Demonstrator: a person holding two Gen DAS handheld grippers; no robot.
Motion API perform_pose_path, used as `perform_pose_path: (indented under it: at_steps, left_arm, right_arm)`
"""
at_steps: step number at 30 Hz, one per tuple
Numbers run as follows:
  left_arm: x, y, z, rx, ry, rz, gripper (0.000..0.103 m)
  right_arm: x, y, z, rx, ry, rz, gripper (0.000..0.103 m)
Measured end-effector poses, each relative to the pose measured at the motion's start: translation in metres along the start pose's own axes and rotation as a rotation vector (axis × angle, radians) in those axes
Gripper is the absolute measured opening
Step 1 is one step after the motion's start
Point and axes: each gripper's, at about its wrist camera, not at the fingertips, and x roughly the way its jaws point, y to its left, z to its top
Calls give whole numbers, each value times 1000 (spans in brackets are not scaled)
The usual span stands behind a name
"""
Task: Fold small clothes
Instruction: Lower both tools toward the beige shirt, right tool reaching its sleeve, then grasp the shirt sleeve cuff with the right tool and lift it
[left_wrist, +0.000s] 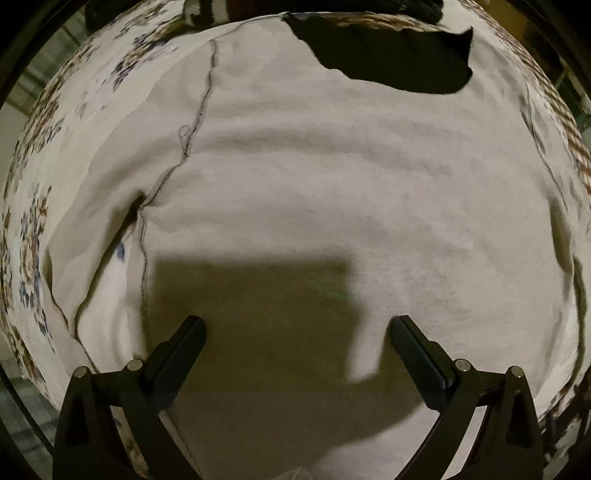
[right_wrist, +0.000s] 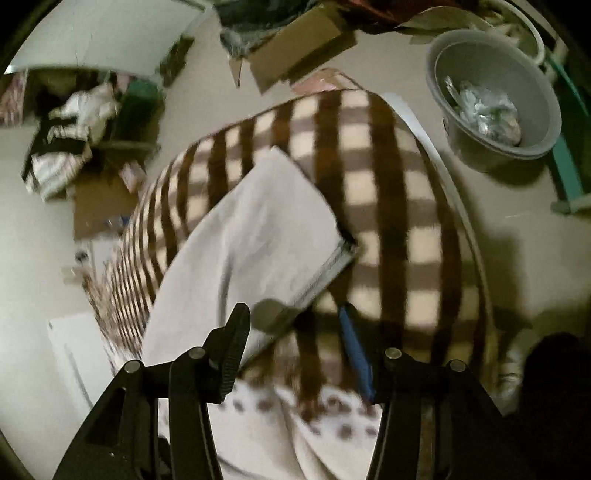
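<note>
The cream knit garment (left_wrist: 314, 177) lies spread flat, inside out, with a dark seam (left_wrist: 201, 107) running from 12 o'clock down to 8 o'clock in the left wrist view. It fills nearly all of that view. A black cloth (left_wrist: 399, 55) overlaps its edge at 1 o'clock. A floral bedcover (left_wrist: 44, 206) shows beneath it at 9 o'clock.

The left gripper (left_wrist: 297, 328) points down over the garment, jaws standing wide apart, nothing between them; its shadow falls on the fabric.

In the right wrist view the garment's folded part (right_wrist: 258, 229) rests at centre on a brown checked blanket (right_wrist: 399, 184). The right gripper (right_wrist: 295, 314) hangs above it, jaws parted about halfway, holding nothing. The picture is blurred.

Beyond, at 2 o'clock, a grey bin (right_wrist: 491, 96) stands on the floor; a cardboard box (right_wrist: 295, 44) lies at 12 o'clock, striped clothing (right_wrist: 70, 136) at 10 o'clock.
</note>
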Motion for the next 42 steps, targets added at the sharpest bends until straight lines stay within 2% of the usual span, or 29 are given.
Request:
perform_pose_path:
  at_steps: [3,5,6,7,9,12,16,19,21,24,27,30,33,35,37,39,42]
  left_arm:
    - [1,-6,-7,16,-4,12,103]
    - [1,-9,-7,20,-2,16,103]
    - [0,-7,-10,21,-4,17,103]
    - [0,-8,-11,23,-4,19,103]
    - [-1,-8,-14,28,-6,22,103]
    - [-8,-7,-16,24,-13,20,103]
    - [-25,-4,-12,-11,-16,4,103]
    - [-32,12,-18,-40,-25,-8,103]
    - [-37,30,-10,-67,-31,-16,103]
    - [-44,61,-13,-129,-40,-26,103]
    - [-36,105,-6,-211,-40,-38,103]
    - [-36,143,-12,-307,-48,-47,103]
    - [-30,181,2,-375,-51,-42,103]
    - [-26,204,-1,-421,-48,-34,103]
    - [-26,220,4,-454,-45,-27,103]
    - [-22,238,-1,-484,-40,-16,103]
    - [-14,264,-4,-517,-34,-6,103]
  right_arm:
    - [-1,-5,-1,45,-89,51,52]
    - [0,-1,-2,59,-128,53,37]
    - [1,1,-1,63,-136,50,18]
    - [1,3,0,61,-138,46,8]
    - [-4,11,1,42,-152,40,7]
    - [-27,43,0,-53,-182,47,6]
    - [-69,108,-10,-248,-204,93,6]
    - [-92,165,-36,-424,-185,139,6]
    - [-100,205,-64,-546,-155,168,6]
    - [-101,263,-127,-745,-77,217,6]
    - [-85,311,-214,-946,31,251,6]
    - [-51,336,-321,-1140,197,247,6]
    - [-18,327,-407,-1287,315,225,6]
    - [6,310,-468,-1377,397,198,6]
    - [25,291,-508,-1446,453,169,6]
    - [36,270,-542,-1498,496,137,6]
    - [54,255,-550,-1531,531,100,6]
